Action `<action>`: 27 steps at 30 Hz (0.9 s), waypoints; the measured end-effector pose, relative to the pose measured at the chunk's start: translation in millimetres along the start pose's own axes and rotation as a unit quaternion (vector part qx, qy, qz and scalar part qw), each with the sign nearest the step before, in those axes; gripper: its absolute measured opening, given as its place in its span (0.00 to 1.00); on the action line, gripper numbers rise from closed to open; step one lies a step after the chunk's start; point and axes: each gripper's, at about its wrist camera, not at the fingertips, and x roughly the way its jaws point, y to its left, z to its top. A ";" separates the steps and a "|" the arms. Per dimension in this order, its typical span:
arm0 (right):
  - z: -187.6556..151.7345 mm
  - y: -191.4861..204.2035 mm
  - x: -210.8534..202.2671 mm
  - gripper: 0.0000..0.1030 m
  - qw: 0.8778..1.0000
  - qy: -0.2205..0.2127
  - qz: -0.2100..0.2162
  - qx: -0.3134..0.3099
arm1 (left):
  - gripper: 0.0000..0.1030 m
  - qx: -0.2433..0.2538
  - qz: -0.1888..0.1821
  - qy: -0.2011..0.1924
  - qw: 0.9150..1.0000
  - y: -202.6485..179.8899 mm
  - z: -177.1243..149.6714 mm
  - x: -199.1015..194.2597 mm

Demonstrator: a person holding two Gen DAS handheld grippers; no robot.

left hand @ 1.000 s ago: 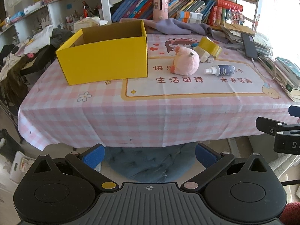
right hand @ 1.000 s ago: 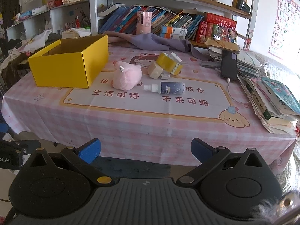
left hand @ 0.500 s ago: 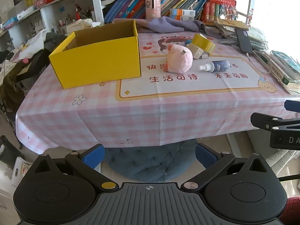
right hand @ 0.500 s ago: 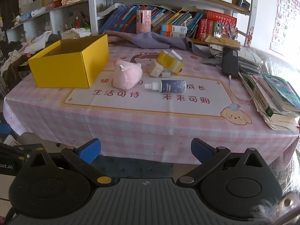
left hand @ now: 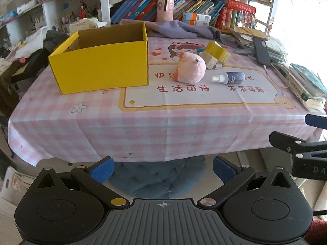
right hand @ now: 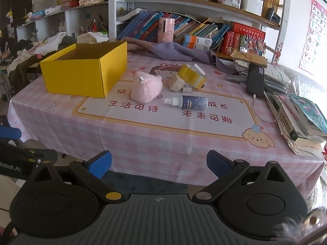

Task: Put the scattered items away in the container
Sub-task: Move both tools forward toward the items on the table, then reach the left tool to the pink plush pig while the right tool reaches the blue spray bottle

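An open yellow cardboard box (left hand: 102,65) (right hand: 85,71) stands on the left of the pink checked tablecloth (left hand: 163,118). To its right lie a pink plush toy (left hand: 191,70) (right hand: 146,88), a dark blue spray bottle (left hand: 230,78) (right hand: 188,102) on its side, a yellow tape roll (left hand: 217,52) (right hand: 191,75) and a beige block (left hand: 209,60) (right hand: 176,81). My left gripper (left hand: 162,168) hangs open in front of the table's near edge, nothing between its blue pads. My right gripper (right hand: 159,163) is open too, also short of the table.
A phone on a cable (right hand: 255,78) and a stack of books (right hand: 302,120) occupy the table's right side. A purple cloth (right hand: 175,51) lies at the back below crowded bookshelves (right hand: 194,30). A blue cushioned seat (left hand: 159,181) sits under the table. Clothes pile at far left (left hand: 24,47).
Both grippers have drifted slightly nearer to the table and risen a little; the view of the box and items has grown. Nothing on the table has moved. Both stay open.
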 end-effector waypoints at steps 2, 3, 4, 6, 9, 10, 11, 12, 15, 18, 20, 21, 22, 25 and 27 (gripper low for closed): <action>0.1 -4.0 -0.4 0.98 1.000 -0.001 -0.003 0.001 | 1.00 0.002 -0.006 0.000 1.000 -4.0 1.7 3.1; 0.1 -5.9 0.2 0.98 1.000 0.000 -0.005 0.002 | 1.00 0.005 -0.009 -0.001 1.000 -6.4 2.8 4.6; 0.1 -7.4 1.1 0.98 1.000 0.001 -0.007 0.002 | 1.00 0.007 -0.012 -0.002 1.000 -8.6 4.2 6.2; 0.5 -11.5 4.3 0.98 1.000 0.003 -0.008 0.004 | 1.00 0.013 -0.017 -0.007 1.000 -12.2 7.7 8.9; 4.2 -18.2 10.6 0.93 1.000 0.000 -0.004 0.008 | 0.99 0.018 -0.021 -0.019 0.999 -14.9 14.0 12.0; 6.2 -20.3 13.3 0.89 1.000 -0.001 -0.003 0.010 | 0.99 0.019 -0.020 -0.024 0.999 -15.5 16.7 12.8; 8.4 -22.2 16.5 0.87 1.000 -0.001 -0.001 0.010 | 0.99 0.019 -0.019 -0.029 0.999 -15.8 19.4 13.9; 10.8 -23.4 20.2 0.85 1.000 0.000 0.001 0.009 | 0.99 0.018 -0.019 -0.032 0.999 -16.0 22.1 15.3; 16.5 -26.3 30.7 0.78 1.000 0.005 0.007 0.004 | 0.97 0.020 -0.022 -0.037 0.999 -18.9 27.8 21.4; 21.3 -29.9 41.1 0.77 1.000 0.008 0.013 0.000 | 0.96 0.023 -0.026 -0.035 0.999 -23.0 33.5 30.2; 24.9 -32.9 49.6 0.76 1.000 0.012 0.018 -0.003 | 0.96 0.022 -0.026 -0.037 0.999 -25.4 38.1 36.2; 27.0 -34.5 54.2 0.76 1.000 0.014 0.021 -0.005 | 0.96 0.021 -0.026 -0.037 0.999 -26.3 40.9 39.4; 29.5 -36.2 58.6 0.75 1.000 0.016 0.023 -0.007 | 0.96 0.020 -0.025 -0.037 0.999 -26.9 43.5 42.3; 40.1 -43.1 74.7 0.73 0.999 0.025 0.031 -0.011 | 0.96 0.015 -0.024 -0.043 0.999 -29.8 54.3 50.8; 48.7 -47.1 86.1 0.70 0.999 0.032 0.037 -0.019 | 0.96 0.013 -0.025 -0.047 0.998 -33.2 62.8 57.6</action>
